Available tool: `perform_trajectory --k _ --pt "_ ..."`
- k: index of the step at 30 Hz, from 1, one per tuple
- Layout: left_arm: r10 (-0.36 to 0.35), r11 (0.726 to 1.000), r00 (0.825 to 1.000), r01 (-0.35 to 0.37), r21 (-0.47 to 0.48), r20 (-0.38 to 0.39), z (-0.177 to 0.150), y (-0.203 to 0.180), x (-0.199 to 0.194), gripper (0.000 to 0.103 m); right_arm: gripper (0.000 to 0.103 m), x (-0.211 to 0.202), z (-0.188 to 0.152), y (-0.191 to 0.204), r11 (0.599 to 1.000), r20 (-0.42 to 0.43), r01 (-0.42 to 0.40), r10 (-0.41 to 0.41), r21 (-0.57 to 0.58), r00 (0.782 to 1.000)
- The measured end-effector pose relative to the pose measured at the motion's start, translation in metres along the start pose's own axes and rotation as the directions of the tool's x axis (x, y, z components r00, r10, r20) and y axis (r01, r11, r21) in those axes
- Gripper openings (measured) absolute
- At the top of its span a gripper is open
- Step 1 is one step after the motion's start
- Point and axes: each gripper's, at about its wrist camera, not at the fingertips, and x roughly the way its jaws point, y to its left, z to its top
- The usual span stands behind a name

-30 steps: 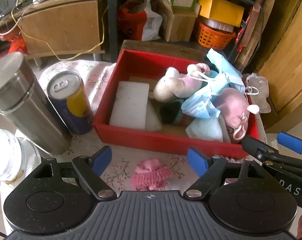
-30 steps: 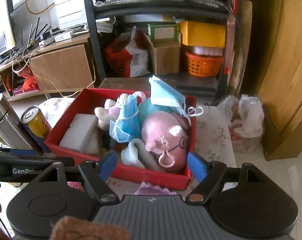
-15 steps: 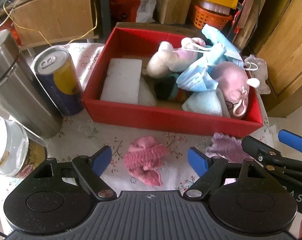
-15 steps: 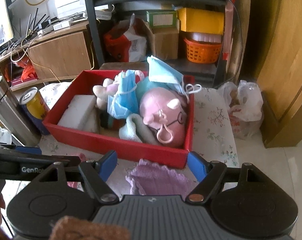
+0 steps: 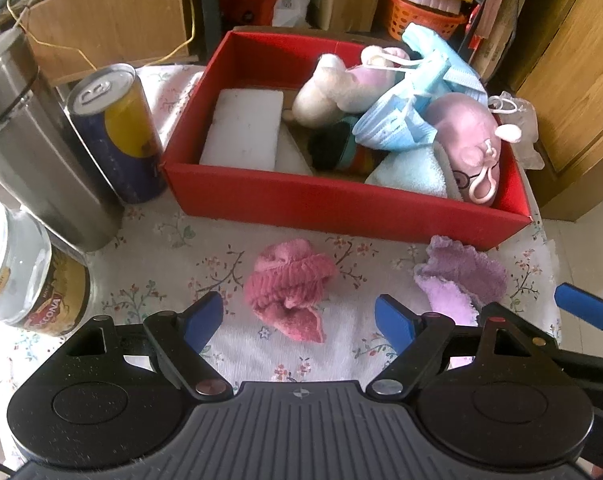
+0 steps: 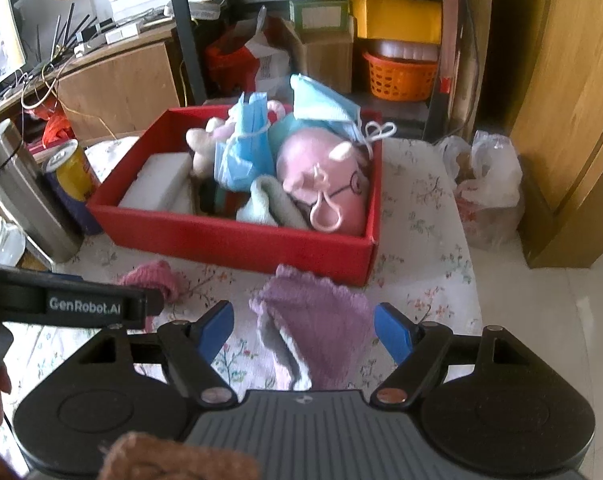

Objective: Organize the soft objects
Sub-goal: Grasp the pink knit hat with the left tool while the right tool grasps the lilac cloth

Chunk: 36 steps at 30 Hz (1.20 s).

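Note:
A red box [image 5: 341,210] [image 6: 229,242] on the flowered tablecloth holds a pink plush pig [image 5: 467,140] [image 6: 325,176], a cream plush toy [image 5: 329,96], blue face masks [image 5: 405,120] [image 6: 245,148], a light blue cloth [image 5: 409,170] and white foam [image 5: 243,128]. In front of the box lie a crumpled pink sock [image 5: 289,284] [image 6: 153,276] and a purple sock [image 5: 457,278] [image 6: 313,316]. My left gripper [image 5: 299,322] hangs open just above the pink sock. My right gripper [image 6: 303,332] is open over the purple sock, not touching it.
Left of the box stand a blue and yellow can [image 5: 115,132], a steel flask [image 5: 29,140] and a glass jar [image 5: 21,272]. A plastic bag [image 6: 485,188] sits at the table's right edge. Shelves with boxes and an orange basket [image 6: 399,74] stand behind.
Both grippers have tilted further down and come lower toward the table. The two socks, barely seen before, now lie between each gripper's fingers in view. Jaws are unchanged.

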Motion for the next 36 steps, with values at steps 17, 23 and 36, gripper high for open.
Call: perform_trajectory --k 17,23,36 --pt "-0.002 1.0 0.998 0.0 -0.022 -0.069 0.019 0.002 0.029 0.082 0.052 0.037 0.012 -0.003 0.999 -0.163 -0.035 0.035 0.001 0.986" --pt "0.008 1.0 0.997 -0.01 -0.02 -0.082 0.022 -0.001 0.035 0.082 0.052 0.047 0.016 -0.012 0.998 -0.191 -0.053 0.06 0.043 0.98" --pt "0.022 0.999 0.994 -0.026 -0.033 -0.107 0.021 -0.001 0.044 0.072 0.051 0.055 0.019 -0.007 0.995 -0.193 -0.086 0.095 0.054 0.977"
